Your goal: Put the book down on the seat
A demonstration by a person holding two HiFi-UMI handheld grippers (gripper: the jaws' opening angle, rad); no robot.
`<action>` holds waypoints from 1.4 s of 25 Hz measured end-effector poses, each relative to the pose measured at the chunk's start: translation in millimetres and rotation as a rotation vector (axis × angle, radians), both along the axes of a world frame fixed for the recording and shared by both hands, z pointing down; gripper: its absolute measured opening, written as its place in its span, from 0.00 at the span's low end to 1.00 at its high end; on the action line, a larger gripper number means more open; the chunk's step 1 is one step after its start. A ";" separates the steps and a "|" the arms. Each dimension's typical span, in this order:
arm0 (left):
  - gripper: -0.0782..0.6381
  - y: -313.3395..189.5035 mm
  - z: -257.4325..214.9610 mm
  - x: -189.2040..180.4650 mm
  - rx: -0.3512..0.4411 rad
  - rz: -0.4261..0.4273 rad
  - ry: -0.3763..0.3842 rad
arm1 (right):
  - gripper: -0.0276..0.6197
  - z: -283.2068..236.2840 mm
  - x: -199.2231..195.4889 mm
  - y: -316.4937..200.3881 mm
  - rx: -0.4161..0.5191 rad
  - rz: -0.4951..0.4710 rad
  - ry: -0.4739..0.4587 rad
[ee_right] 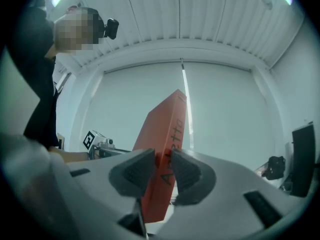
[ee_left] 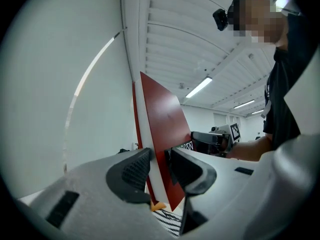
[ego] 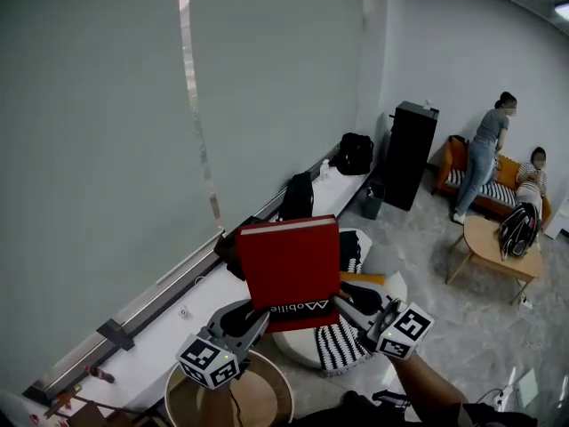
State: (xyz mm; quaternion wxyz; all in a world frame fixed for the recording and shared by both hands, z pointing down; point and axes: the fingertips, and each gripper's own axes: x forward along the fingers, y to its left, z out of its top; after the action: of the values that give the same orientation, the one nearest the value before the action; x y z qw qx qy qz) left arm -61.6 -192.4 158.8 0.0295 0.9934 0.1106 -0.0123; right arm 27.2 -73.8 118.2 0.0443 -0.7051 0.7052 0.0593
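Evidently the book (ego: 289,269) is pinched upright in the air, left gripper (ego: 252,312) and right gripper (ego: 345,298) each clamped on its lower edge to share the weight, above the seat (ego: 298,350), not yet down.

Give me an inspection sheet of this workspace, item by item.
Surface: white seat with a striped cushion, below the book.
Job's things: red book, upright, in the air, not yet on the seat.
Clutter: black bags on the window ledge; round wooden table.
Grippers: left gripper and right gripper, each shut on a lower corner of the book.
Cables: possibly a white lead on the floor.
Surroundings: black cabinet; two people at an orange sofa; coffee table with a backpack.
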 end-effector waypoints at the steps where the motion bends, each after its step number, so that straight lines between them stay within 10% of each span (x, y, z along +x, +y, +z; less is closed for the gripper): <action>1: 0.31 8.7 -1.3 7.1 0.002 0.018 0.001 | 0.23 -1.1 5.0 10.3 0.005 0.019 -0.001; 35: 0.31 284.5 25.1 258.2 0.062 0.206 -0.105 | 0.22 39.9 235.6 303.6 0.077 0.213 -0.088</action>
State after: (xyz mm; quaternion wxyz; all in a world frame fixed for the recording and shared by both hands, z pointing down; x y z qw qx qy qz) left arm 196.5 92.2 183.9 0.0055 0.9764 0.2108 0.0461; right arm 262.8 229.9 158.1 0.0955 -0.7758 0.6208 0.0598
